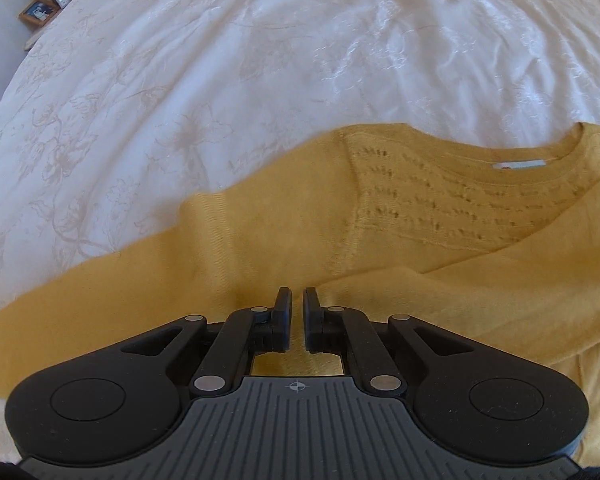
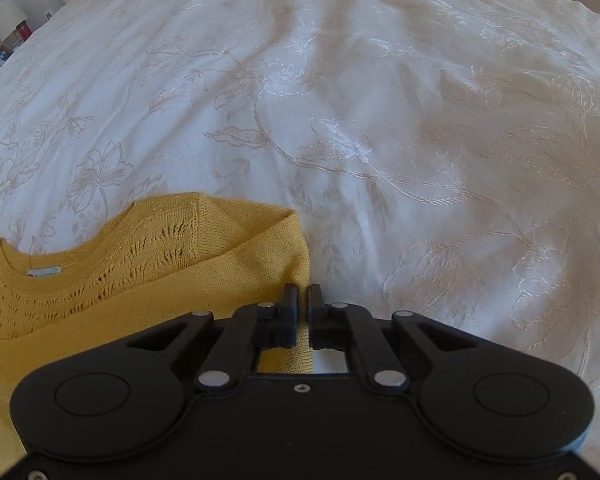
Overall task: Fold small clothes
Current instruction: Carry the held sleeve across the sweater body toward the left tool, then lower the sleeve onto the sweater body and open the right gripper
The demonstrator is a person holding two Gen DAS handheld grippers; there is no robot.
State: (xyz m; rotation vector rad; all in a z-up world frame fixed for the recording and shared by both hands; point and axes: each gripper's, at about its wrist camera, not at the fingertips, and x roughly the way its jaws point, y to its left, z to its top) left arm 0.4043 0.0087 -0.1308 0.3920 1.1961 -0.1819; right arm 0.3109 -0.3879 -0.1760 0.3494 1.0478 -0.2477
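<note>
In the left wrist view the left gripper (image 1: 296, 300) points steeply down over a yellow knitted sweater (image 1: 284, 240), its jaws drawn together with only a thin slit between them. Whether any knit is pinched there cannot be told. The sweater lies flat on a white bedspread (image 1: 220, 60). One sleeve (image 1: 84, 312) stretches away to the left, and the other sleeve (image 1: 500, 280) is laid slantwise across the body on the right. Farther off sits the round neckline with a small pale label (image 1: 520, 165) inside it.

In the right wrist view the right gripper (image 2: 303, 300) is closed at the sweater's right-hand folded edge (image 2: 300, 264), where a strip of yellow knit shows between its fingers (image 2: 290, 300); it appears to grip that edge. The sweater fills the near left of this view, with bare bedspread to the right and beyond.

Far off at the left edge of the bed stand a lamp (image 2: 8, 18) and a small framed picture (image 1: 38, 10) on a bedside table.
</note>
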